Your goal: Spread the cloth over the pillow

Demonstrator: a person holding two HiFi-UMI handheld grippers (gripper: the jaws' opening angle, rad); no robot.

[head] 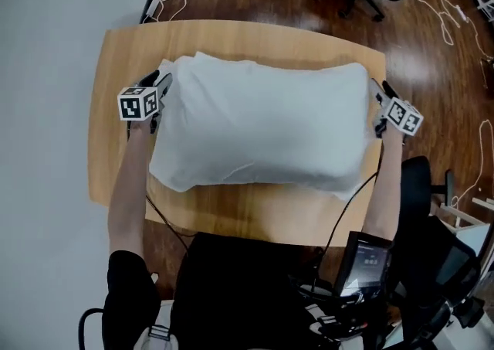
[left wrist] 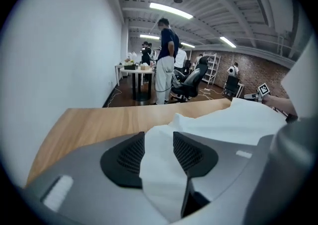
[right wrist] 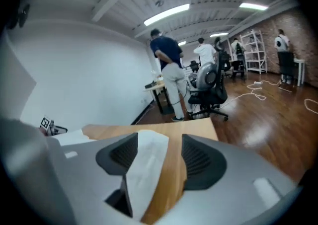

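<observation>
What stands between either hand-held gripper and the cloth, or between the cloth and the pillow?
Nothing visible. The cloth already lies directly on the pillow, and a fold of it sits between the open jaws of the left hand-held gripper and the right hand-held gripper.

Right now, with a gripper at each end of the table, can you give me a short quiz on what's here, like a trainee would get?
1. True or false: the white cloth lies on the wooden table, between the left gripper and the right gripper.
2. What shows between the right gripper's jaws? A: a cloth edge with bare table beside it. B: a cable. C: a cup.
3. Fill in: beyond the table, a person in a dark top stands beside a black ___.
Key: 1 true; 2 A; 3 office chair.
</observation>
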